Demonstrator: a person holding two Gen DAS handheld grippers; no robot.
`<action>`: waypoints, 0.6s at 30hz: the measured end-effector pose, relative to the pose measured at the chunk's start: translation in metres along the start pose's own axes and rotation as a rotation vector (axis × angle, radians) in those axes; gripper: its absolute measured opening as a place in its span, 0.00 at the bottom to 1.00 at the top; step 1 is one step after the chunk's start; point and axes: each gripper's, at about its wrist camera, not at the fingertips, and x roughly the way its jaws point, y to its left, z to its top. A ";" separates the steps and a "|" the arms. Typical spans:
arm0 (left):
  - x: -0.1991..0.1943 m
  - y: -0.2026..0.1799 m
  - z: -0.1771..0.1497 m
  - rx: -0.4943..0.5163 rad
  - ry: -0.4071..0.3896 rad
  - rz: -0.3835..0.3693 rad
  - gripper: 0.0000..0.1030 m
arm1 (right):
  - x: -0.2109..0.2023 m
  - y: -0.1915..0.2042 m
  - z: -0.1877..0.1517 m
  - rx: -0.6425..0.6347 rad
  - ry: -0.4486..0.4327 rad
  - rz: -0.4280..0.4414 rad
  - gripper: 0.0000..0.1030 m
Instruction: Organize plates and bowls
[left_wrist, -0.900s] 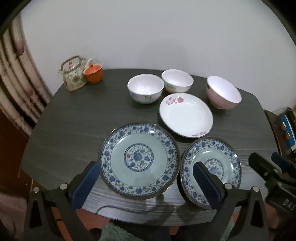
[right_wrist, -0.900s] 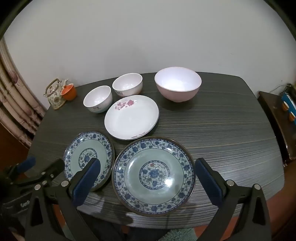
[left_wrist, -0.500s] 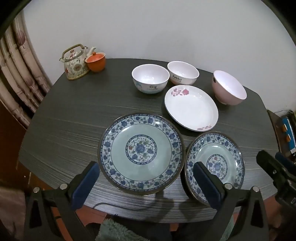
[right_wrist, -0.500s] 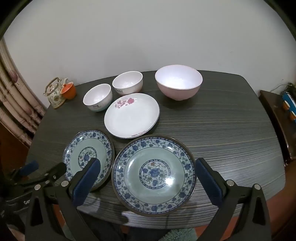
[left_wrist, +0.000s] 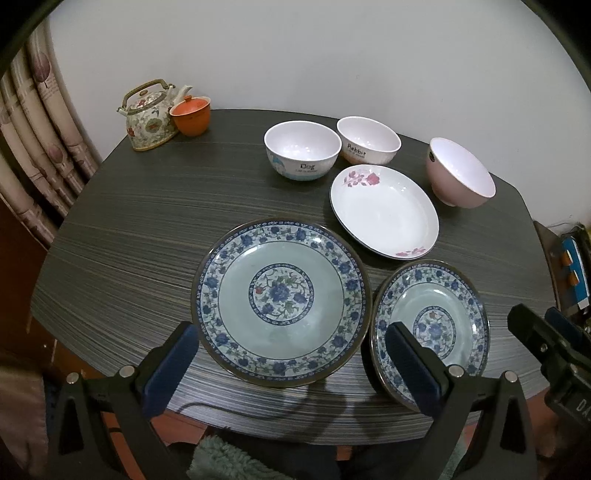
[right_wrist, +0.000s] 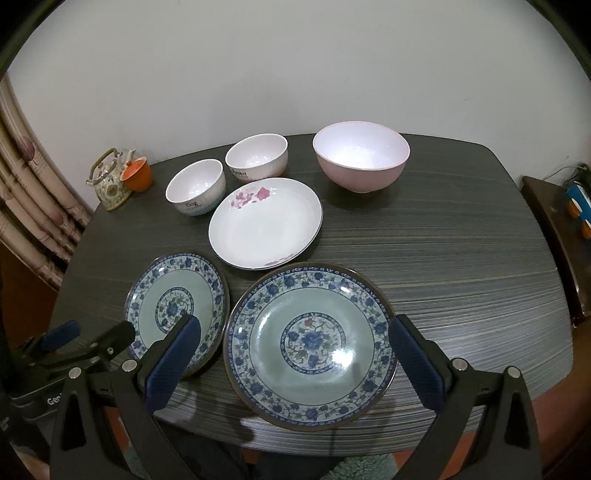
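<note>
Nothing is stacked yet; this reads as the opening step, with both claws poised at the near edge of the bench (right_wrist: 461, 266) and no dish chosen.

The left claw (left_wrist: 291, 365) is spread wide and empty, its pads framing the near rim of the big blue plate (left_wrist: 280, 299) without touching it. The right claw (right_wrist: 293, 363) is likewise spread and empty above the near rim of the same plate.

All the dishes sit apart on the bench. The big blue plate lies near, at the centre. The small blue plate (left_wrist: 430, 325) lies just beside it on the right in the left wrist view; in the right wrist view the two appear swapped. The white plate (left_wrist: 384, 210) with pink flowers is farther back. Behind it stand three bowls in a loose row: the "Dog" bowl (left_wrist: 302, 149), the "Rabbit" bowl (left_wrist: 368, 139) and the larger pink bowl (left_wrist: 460, 171) at far right. A teapot (left_wrist: 149, 118) and an orange cup (left_wrist: 191, 115) stand at the far left corner, outside the job.

Sensibly, the next move is to nest smaller into larger: lower one claw over the small blue plate's rim, pinch it by the edge, lift level and set it into the big one. The glazed rim may slip, so the grip should be deep.
</note>
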 end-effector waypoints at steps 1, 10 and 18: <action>0.000 0.000 0.000 0.003 -0.003 0.002 1.00 | 0.000 0.000 0.000 -0.001 0.001 0.001 0.98; 0.001 0.002 0.000 0.010 -0.004 0.010 1.00 | 0.004 0.003 -0.004 -0.005 0.006 0.010 0.98; 0.001 0.003 0.000 0.010 0.001 0.018 1.00 | 0.004 0.006 -0.006 -0.006 0.009 0.016 0.98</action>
